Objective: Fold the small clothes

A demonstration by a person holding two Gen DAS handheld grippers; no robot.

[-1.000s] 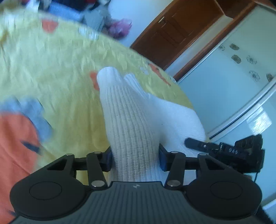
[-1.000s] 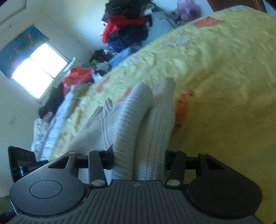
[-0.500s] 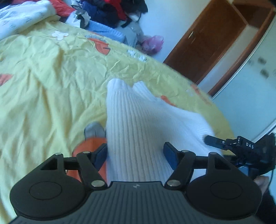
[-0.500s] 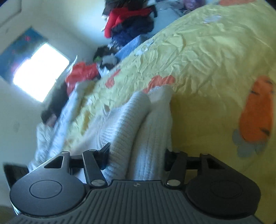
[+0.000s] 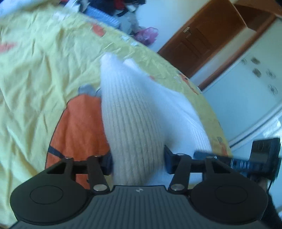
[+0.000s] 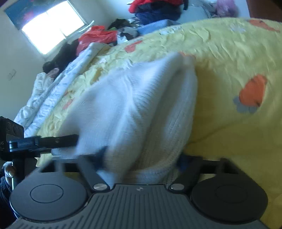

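Note:
A white ribbed knit garment [image 5: 134,112] hangs over the yellow bedsheet [image 5: 35,74], held between both grippers. My left gripper [image 5: 138,160] is shut on one end of it; the cloth bunches between the jaws and drapes away. My right gripper [image 6: 141,158] is shut on the other end of the same garment [image 6: 137,98], which shows there as folded layers. The other gripper shows at the right edge of the left wrist view [image 5: 246,158] and at the left edge of the right wrist view [image 6: 35,142]. Both views are motion-blurred.
The bedsheet has orange prints [image 6: 252,93]. A pile of clothes [image 6: 155,8] lies beyond the bed, with a white quilt [image 6: 52,88] along one side. A wooden door [image 5: 199,40] and a wardrobe front [image 5: 246,84] stand at the right.
Both grippers have carried the garment across the bed; the orange print now lies close under the left gripper. The garment spreads wider in the right wrist view. Both grips are unchanged.

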